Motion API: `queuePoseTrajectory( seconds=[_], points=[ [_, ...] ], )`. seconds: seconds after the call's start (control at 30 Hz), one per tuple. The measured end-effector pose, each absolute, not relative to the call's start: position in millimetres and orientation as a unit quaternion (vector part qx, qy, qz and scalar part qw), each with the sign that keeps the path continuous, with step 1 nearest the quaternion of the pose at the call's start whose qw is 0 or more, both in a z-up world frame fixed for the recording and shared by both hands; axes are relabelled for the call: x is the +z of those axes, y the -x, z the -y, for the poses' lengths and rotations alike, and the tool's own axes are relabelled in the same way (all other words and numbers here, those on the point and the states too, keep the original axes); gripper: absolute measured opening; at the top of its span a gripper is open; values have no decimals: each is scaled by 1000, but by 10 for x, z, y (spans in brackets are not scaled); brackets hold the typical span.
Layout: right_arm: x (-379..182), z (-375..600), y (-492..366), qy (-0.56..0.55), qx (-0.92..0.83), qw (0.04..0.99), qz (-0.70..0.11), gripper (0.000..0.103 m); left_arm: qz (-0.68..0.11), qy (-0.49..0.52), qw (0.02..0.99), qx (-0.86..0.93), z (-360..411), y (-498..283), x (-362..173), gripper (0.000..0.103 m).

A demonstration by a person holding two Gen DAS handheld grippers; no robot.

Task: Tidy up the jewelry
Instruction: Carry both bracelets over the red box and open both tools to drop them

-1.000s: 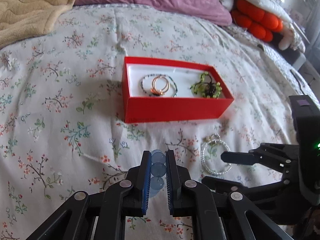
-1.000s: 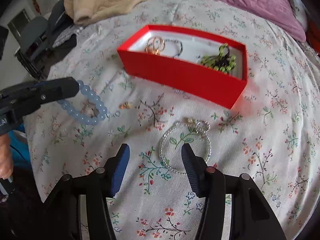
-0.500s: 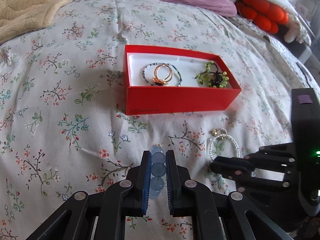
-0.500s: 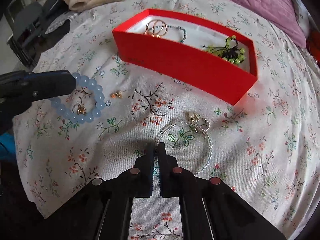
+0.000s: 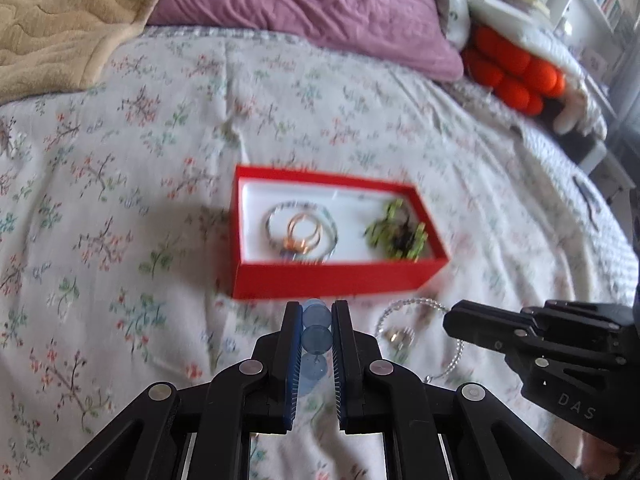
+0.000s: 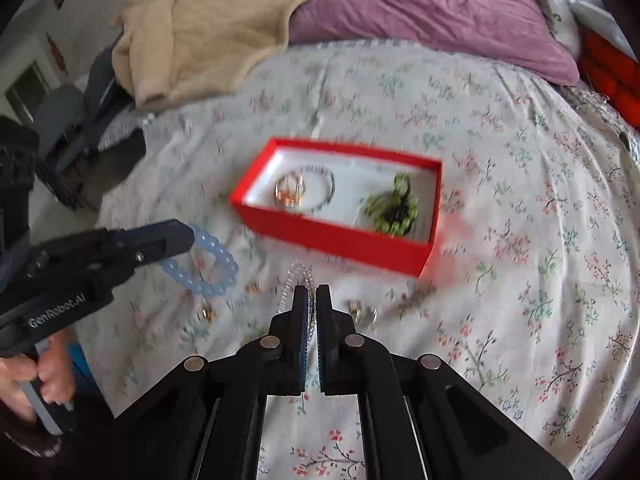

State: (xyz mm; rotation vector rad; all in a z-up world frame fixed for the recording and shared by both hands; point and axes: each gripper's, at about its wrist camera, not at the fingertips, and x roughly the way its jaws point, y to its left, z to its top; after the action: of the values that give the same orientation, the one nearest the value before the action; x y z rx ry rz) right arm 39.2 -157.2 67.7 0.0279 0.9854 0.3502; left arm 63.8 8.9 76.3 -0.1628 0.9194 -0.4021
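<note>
My left gripper [image 5: 316, 320] is shut on a pale blue bead bracelet [image 5: 316, 338], held above the flowered bedspread. From the right wrist view the blue bracelet [image 6: 214, 266] hangs as a loop off the left gripper [image 6: 186, 237]. My right gripper [image 6: 311, 300] is shut on a thin silver bead bracelet [image 6: 297, 276], whose charm [image 6: 362, 311] dangles beside the fingers. In the left wrist view the silver bracelet [image 5: 416, 303] hangs from the right gripper [image 5: 451, 318]. Just beyond both stands the open red box [image 5: 340, 280] [image 6: 340, 240], with gold rings, a dark bead bracelet and a green bead piece inside.
Small gold earrings [image 6: 253, 289] [image 6: 207, 313] lie on the bedspread [image 6: 520, 280] under the blue bracelet. A purple pillow [image 5: 312, 12] and a beige blanket [image 5: 60, 20] lie behind the box. An orange plush [image 5: 516, 68] sits at the far right. A hand [image 6: 28, 380] grips the left tool's handle.
The right gripper has shut on the silver bracelet and lifted it off the bedspread. The left gripper has risen a little with the blue bracelet still in it.
</note>
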Motion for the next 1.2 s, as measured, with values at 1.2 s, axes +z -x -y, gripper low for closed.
queuePoseTrajectory(
  seconds=[1.2],
  points=[
    [742,1668,-1238,-111,165,880,-432,4,-440,106,881,-139,59,-1541,436,9]
  ],
)
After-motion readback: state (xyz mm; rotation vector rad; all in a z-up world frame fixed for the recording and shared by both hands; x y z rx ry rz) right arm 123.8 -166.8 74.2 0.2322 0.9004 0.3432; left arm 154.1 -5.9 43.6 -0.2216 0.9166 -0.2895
